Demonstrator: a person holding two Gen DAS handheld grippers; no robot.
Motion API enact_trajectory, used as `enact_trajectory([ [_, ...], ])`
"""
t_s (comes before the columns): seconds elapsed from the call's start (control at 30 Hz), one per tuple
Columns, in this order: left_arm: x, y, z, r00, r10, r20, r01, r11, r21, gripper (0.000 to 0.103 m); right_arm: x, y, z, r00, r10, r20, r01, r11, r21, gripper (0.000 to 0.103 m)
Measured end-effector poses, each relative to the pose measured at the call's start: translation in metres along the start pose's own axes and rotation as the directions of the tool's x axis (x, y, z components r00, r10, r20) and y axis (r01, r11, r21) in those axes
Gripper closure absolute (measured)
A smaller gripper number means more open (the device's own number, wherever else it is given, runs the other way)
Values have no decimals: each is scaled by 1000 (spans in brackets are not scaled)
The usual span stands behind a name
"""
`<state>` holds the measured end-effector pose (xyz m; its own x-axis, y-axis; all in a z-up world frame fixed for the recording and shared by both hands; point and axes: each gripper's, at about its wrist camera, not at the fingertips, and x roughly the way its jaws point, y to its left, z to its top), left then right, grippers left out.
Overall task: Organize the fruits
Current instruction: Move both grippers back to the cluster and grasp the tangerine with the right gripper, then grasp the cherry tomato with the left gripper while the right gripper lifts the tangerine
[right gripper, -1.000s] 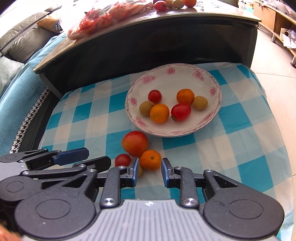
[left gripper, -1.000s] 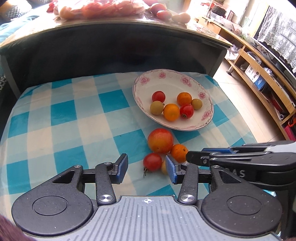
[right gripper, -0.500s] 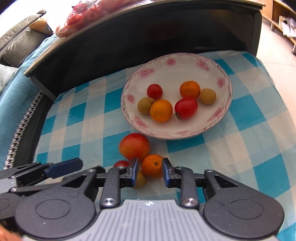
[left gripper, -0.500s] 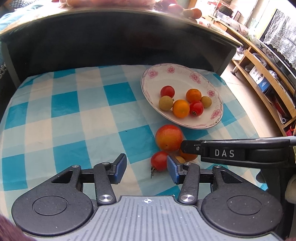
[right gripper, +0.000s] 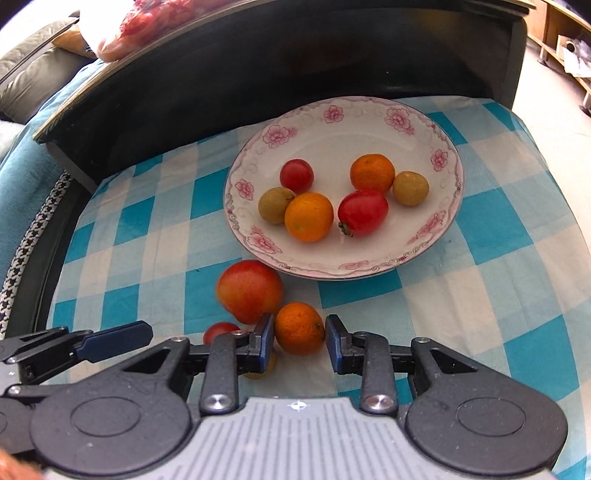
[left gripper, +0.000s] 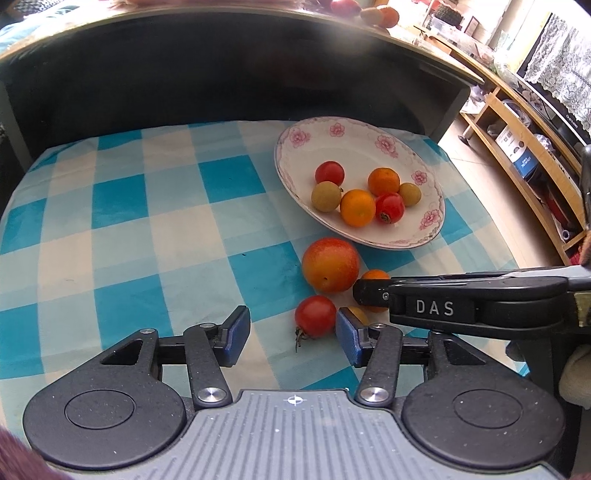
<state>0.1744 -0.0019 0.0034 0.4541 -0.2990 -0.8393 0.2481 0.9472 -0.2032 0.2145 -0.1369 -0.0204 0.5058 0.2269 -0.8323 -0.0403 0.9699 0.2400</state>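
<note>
On the blue checked cloth (left gripper: 147,221) lies a cluster: a big red-orange fruit (left gripper: 330,264), a cherry tomato (left gripper: 315,316), a small orange (right gripper: 299,328) and a yellowish fruit (right gripper: 266,369), mostly hidden. My left gripper (left gripper: 291,334) straddles the tomato with its jaws opening; the tomato sits by the right pad, clear of the left one. My right gripper (right gripper: 300,341) has a pad against each side of the small orange, which rests on the cloth. Just beyond stands the flowered plate (right gripper: 332,110), which holds several small fruits.
A dark low table (left gripper: 221,74) rises right behind the cloth, with a bag of fruit (right gripper: 147,22) and loose fruit (left gripper: 369,11) on top. Wooden shelves (left gripper: 517,147) stand to the right, a sofa (right gripper: 29,66) to the left. The two grippers sit side by side, nearly touching.
Both grippers moved in toward the fruit cluster. The left jaws widened and now flank the tomato. The right fingers slid down around the small orange.
</note>
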Motion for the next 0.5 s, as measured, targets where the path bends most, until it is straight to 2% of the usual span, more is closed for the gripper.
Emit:
enact_trajectory([
  [0.2,16,-9,-1,1000,-1,-8,1,1000,11,42,-7,-8,-3,1000,0,14,0,1000,1,70],
  [0.33,19,-16,2,1000,-10,20,10,999,33,42,-16,-17,-6,999,-11,35,10,1000,14,70],
  [0.5,22,-12,2,999,-36,16,36,999,-5,42,-24,-30,-6,998,-7,55,5,999,42,70],
])
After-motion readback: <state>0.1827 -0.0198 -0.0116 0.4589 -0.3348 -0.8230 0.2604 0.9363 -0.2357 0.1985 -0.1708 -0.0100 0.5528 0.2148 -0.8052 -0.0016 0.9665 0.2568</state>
